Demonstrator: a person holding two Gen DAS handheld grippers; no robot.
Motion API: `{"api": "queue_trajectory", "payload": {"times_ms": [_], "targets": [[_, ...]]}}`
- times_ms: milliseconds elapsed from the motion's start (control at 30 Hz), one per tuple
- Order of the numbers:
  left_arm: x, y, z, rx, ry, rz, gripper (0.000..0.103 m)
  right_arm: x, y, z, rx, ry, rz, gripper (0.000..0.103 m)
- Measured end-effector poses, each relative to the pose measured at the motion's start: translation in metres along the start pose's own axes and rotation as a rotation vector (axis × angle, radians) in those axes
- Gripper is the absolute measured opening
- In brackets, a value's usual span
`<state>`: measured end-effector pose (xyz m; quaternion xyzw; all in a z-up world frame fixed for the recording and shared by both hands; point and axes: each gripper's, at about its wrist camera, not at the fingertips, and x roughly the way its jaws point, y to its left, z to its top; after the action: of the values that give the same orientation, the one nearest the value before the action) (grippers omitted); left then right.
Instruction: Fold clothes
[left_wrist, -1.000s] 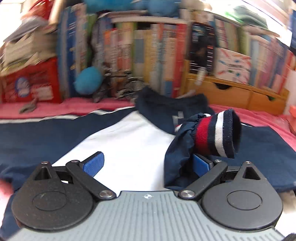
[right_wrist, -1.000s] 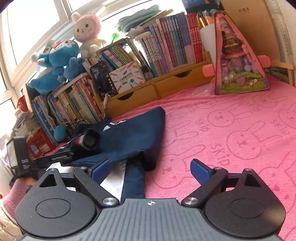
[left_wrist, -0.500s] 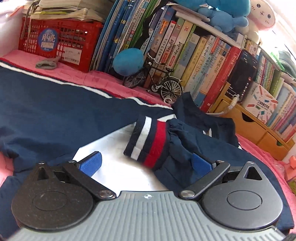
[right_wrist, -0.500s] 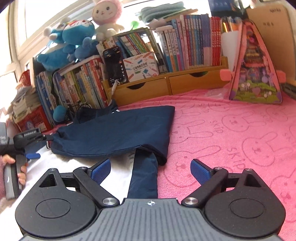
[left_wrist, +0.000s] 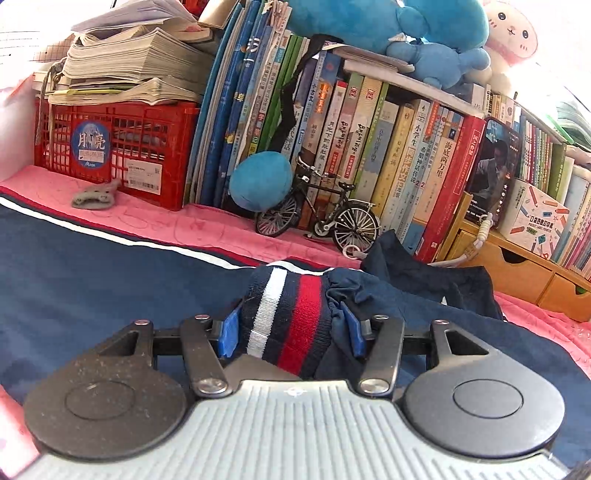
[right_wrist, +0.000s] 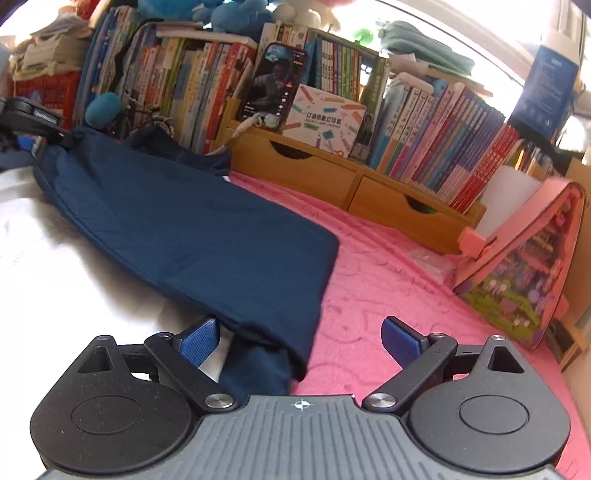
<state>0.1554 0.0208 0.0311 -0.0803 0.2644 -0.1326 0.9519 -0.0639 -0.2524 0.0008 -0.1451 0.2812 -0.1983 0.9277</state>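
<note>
The left gripper (left_wrist: 291, 328) is seen closing on the striped cuff (left_wrist: 291, 314) of a navy sleeve (right_wrist: 177, 229); the blue pads (left_wrist: 229, 328) are pressed against the cuff on both sides. The right gripper (right_wrist: 299, 336) is held wide open, with nothing gripped; the sleeve's folded corner lies just by its left pad. The jacket (left_wrist: 74, 280), navy with a white panel (right_wrist: 48, 258), is spread flat on a pink towel (right_wrist: 388, 288), and the sleeve is laid across it. Beyond the jacket a model bicycle (left_wrist: 321, 218) and a red crate (left_wrist: 118, 147) are set against a row of books (left_wrist: 369, 147); wooden drawers (right_wrist: 332, 177) stand further right
</note>
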Motion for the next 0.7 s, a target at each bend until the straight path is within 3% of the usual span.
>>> {"api": "queue_trajectory", "payload": {"times_ms": [100, 300, 400, 433, 467, 533, 633, 700], "targets": [[0.005, 0.011, -0.001, 0.047, -0.003, 0.072, 0.054, 0.020, -0.010, 0.001, -0.022, 0.020, -0.046, 0.099], [0.020, 0.034, -0.002, -0.004, 0.110, 0.023, 0.060, 0.028, -0.021, -0.009, -0.012, 0.055, -0.027, 0.102], [0.020, 0.027, -0.005, 0.073, 0.134, 0.011, 0.067, 0.035, -0.040, -0.006, 0.173, 0.126, 0.015, 0.102], [0.020, 0.023, -0.007, 0.108, 0.144, 0.008, 0.072, 0.031, -0.036, -0.003, 0.167, 0.115, 0.008, 0.102], [0.021, 0.019, -0.008, 0.132, 0.152, 0.011, 0.077, 0.025, -0.027, -0.001, 0.132, 0.090, -0.006, 0.101], [0.023, 0.012, -0.010, 0.178, 0.167, 0.020, 0.080, 0.008, 0.003, 0.005, -0.058, 0.001, -0.002, 0.100], [0.024, 0.007, -0.011, 0.202, 0.174, 0.034, 0.080, -0.003, 0.042, 0.002, -0.279, -0.091, -0.038, 0.098], [0.025, 0.007, -0.011, 0.210, 0.178, 0.030, 0.084, -0.001, 0.047, -0.001, -0.319, -0.115, -0.121, 0.081]]}}
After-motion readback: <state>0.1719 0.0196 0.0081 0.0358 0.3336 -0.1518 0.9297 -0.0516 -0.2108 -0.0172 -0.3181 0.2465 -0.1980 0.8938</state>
